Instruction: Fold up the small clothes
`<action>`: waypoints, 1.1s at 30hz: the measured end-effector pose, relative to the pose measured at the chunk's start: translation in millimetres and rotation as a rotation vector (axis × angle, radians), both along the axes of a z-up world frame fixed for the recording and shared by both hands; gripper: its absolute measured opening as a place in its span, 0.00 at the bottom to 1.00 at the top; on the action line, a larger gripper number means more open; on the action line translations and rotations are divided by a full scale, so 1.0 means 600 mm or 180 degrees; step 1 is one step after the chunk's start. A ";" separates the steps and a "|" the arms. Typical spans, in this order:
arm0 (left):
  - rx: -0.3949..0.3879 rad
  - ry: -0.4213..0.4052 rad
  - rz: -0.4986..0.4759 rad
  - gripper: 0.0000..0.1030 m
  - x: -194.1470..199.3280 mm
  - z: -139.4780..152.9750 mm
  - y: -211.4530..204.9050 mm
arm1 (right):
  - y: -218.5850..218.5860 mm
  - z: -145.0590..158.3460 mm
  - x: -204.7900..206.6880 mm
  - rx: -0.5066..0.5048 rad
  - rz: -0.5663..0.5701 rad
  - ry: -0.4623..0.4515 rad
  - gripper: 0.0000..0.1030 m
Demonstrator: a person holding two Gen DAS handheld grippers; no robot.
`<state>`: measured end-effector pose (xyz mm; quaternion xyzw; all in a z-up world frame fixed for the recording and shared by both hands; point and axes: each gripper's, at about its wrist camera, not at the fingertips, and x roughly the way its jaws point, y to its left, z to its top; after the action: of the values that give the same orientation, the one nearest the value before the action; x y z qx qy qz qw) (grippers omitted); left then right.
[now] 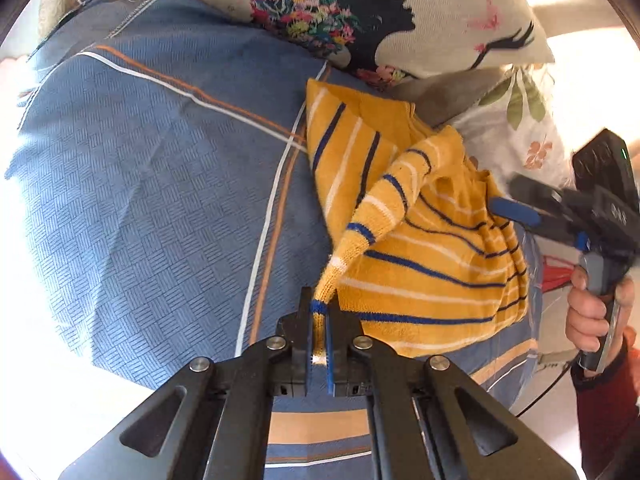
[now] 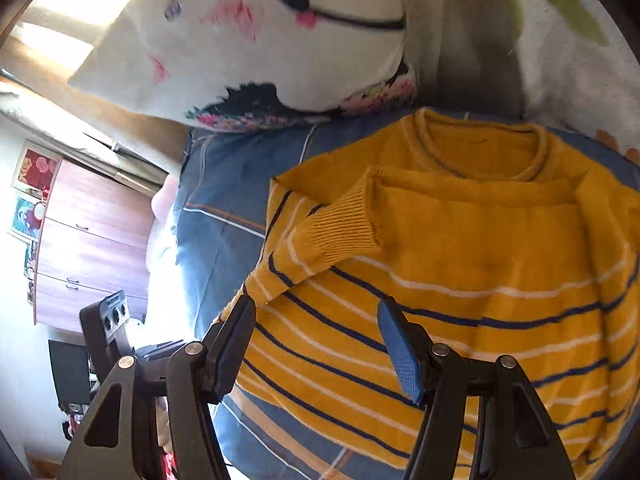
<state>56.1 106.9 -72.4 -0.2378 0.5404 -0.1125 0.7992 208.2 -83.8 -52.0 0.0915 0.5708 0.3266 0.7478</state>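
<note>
I had the left hand-held gripper (image 1: pixel 319 322) clenched on the sweater's cuff (image 1: pixel 320 307), the sleeve (image 1: pixel 378 216) stretched up off the bed (image 1: pixel 152 168) and drawn taut from the body of the garment. The sweater (image 2: pixel 460 280), yellow with navy and white stripes, lay on the blue checked bedspread, toward its right side, collar (image 2: pixel 478 150) close to the pillows (image 2: pixel 256 40) at the head edge. Its other sleeve (image 2: pixel 400 208) was folded across the chest, ribbed cuff (image 2: pixel 336 232) pointing left. My right hand-held gripper (image 2: pixel 320 344) was released, its jaws spread wide just above the sweater's lower striped part. In the left view its blue pad (image 1: pixel 516 210) sat at the garment's right edge.
</note>
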 end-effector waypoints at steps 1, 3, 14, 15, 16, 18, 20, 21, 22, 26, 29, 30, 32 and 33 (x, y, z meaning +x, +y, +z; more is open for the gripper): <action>0.0017 0.0002 -0.0049 0.04 0.002 -0.001 -0.001 | 0.020 -0.017 0.007 -0.0047 -0.0013 0.0072 0.66; 0.0050 -0.0021 -0.0142 0.04 0.002 0.000 -0.006 | 0.057 -0.036 0.022 -0.0180 -0.0046 0.0091 0.61; -0.0001 -0.0075 -0.0188 0.07 0.013 -0.003 0.012 | 0.242 -0.053 0.115 -0.0402 -0.0039 -0.0055 0.48; 0.0052 -0.0092 -0.0182 0.10 0.010 0.001 0.016 | 0.250 -0.054 0.116 -0.0475 -0.0065 -0.0100 0.48; 0.0089 -0.0119 -0.0174 0.11 0.006 0.007 0.021 | 0.255 -0.052 0.113 -0.0526 -0.0086 -0.0141 0.48; 0.0186 -0.0185 -0.0134 0.11 -0.004 0.024 0.033 | 0.242 -0.024 0.096 -0.0376 -0.0114 -0.0269 0.48; 0.0228 -0.0231 -0.0070 0.16 -0.018 0.040 0.047 | 0.200 0.013 0.065 -0.0184 -0.0184 -0.0457 0.48; 0.0210 -0.0245 -0.0026 0.25 -0.024 0.046 0.056 | 0.172 0.027 0.047 -0.0201 -0.0237 -0.0539 0.48; 0.0186 -0.0251 0.0021 0.29 -0.030 0.049 0.065 | 0.149 0.033 0.034 -0.0270 -0.0280 -0.0585 0.48; 0.0199 -0.0235 0.0143 0.34 -0.051 0.052 0.080 | 0.088 0.012 0.003 -0.0928 -0.0440 -0.0736 0.18; 0.0225 -0.0207 0.0188 0.34 -0.060 0.053 0.083 | 0.092 -0.028 0.020 -0.1115 -0.0459 -0.0597 0.17; 0.0219 -0.0198 0.0194 0.34 -0.062 0.054 0.085 | 0.109 -0.034 0.030 -0.1140 -0.0451 -0.0629 0.17; 0.0243 -0.0182 0.0191 0.35 -0.065 0.055 0.087 | 0.158 -0.043 0.051 -0.1178 -0.0369 -0.0687 0.18; 0.0265 -0.0174 0.0194 0.35 -0.067 0.057 0.084 | 0.185 -0.048 0.060 -0.1178 -0.0289 -0.0666 0.19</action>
<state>15.7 157.5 -38.3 -0.2176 0.5151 -0.0720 0.8259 244.1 26.9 -80.9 -0.0561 0.5355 0.1899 0.8210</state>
